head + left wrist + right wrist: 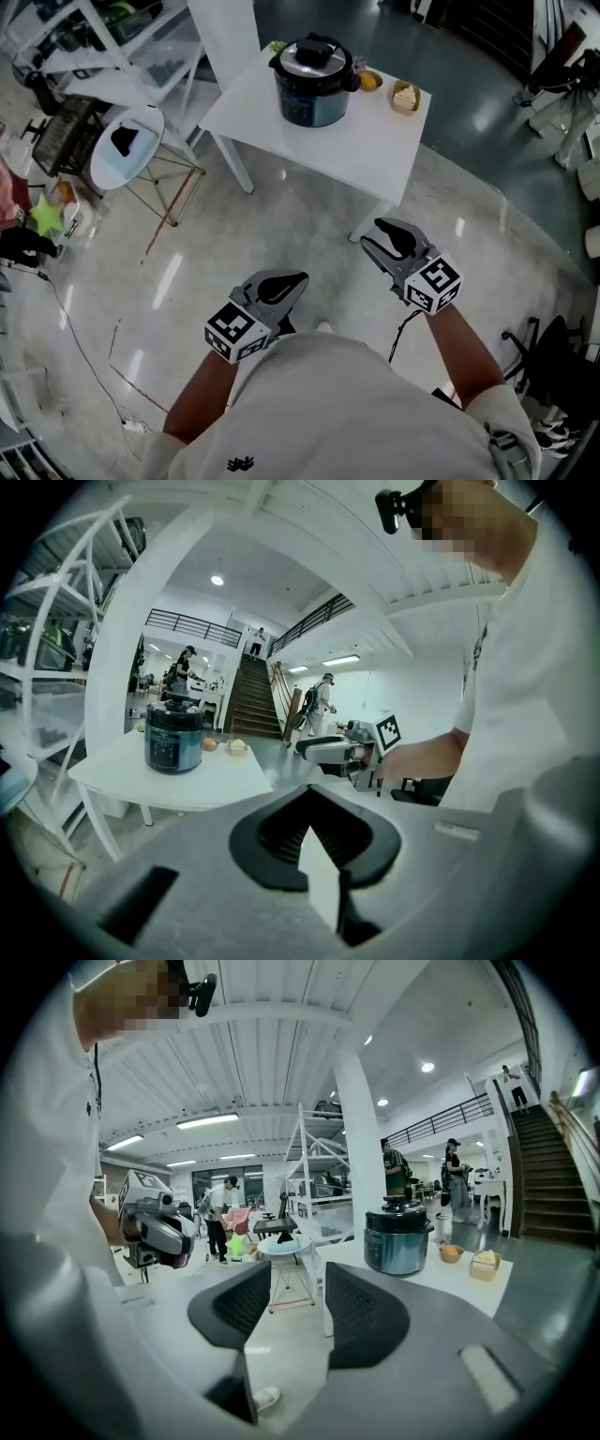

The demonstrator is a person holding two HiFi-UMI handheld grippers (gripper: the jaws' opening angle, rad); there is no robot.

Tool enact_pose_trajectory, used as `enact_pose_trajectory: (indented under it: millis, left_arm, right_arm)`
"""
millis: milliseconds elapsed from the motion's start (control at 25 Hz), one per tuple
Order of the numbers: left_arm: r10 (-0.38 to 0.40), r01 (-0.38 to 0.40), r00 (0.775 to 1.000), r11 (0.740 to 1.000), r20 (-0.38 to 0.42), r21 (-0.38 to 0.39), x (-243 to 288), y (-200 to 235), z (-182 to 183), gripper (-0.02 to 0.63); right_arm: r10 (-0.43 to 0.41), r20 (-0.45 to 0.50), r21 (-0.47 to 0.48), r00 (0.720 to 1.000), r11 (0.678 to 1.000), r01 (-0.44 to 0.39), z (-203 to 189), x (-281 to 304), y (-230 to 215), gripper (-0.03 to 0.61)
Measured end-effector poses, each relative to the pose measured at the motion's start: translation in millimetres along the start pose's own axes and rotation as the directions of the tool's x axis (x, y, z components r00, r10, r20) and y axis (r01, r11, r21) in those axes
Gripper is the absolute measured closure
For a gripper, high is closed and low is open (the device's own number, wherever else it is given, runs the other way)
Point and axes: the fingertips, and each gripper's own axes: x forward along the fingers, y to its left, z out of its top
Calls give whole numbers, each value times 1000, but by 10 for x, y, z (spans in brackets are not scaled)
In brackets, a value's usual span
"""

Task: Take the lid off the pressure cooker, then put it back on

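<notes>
We hold both tongs out over the polished grey floor (281,211), well short of the bench. Left tongs (300,279) (306,790): black ribbed pads pressed together at the tips, nothing pinched. Right tongs (372,232) (297,1274): pads spread, only floor shows through the gap, nothing between them. The two sit side by side, apart, and each shows in the other's view.

The dark blue-grey round pressure cooker (314,98) (174,747) (397,1246) stands upright on the white square bench (356,150) (197,785) (459,1283). It is ahead of both tongs and well apart from them, ahead-left of the left tongs and ahead-right of the right tongs. Its silver lid with black top handle (317,56) (174,708) (401,1211) sits on the pot, untouched.

Just past the cooker on the same bench, further to the right of both tongs, are a small bowl holding something orange (370,82) (209,744) (451,1253) and a small tub of pale food (405,97) (236,747) (485,1265).

A round white side table (131,171) (300,1244) with a dark object on top stands far ahead-left of the left tongs. In the right gripper view it lines up just above the gap. People stand far beyond the bench, near a dark staircase (253,700) (553,1176).
</notes>
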Motion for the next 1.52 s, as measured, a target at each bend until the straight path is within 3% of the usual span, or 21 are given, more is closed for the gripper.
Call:
enact_pose_trajectory:
  millis: [360,640,1040,1520]
  left_arm:
    - [-151,155,987,986,-50,69,-124,991,421,607]
    - [-189,193,980,979,-62,61,-301,1752,485,607]
    - [-121,121,992,993,-42,-3,-47,2366,729,607]
    - [77,-76,997,996,23,-48,564,2848,1202,607]
  right_arm:
    - [-135,10,-7,991,991,135,582,812,-626,374]
    - [-201,28,-26,979,979,201,873,1443,-1065,370]
    - [-182,23,-66,983,981,183,1187,2051,-1968,348]
    - [-16,-18,-158,1000,987,13,1581,2977,-3135,302]
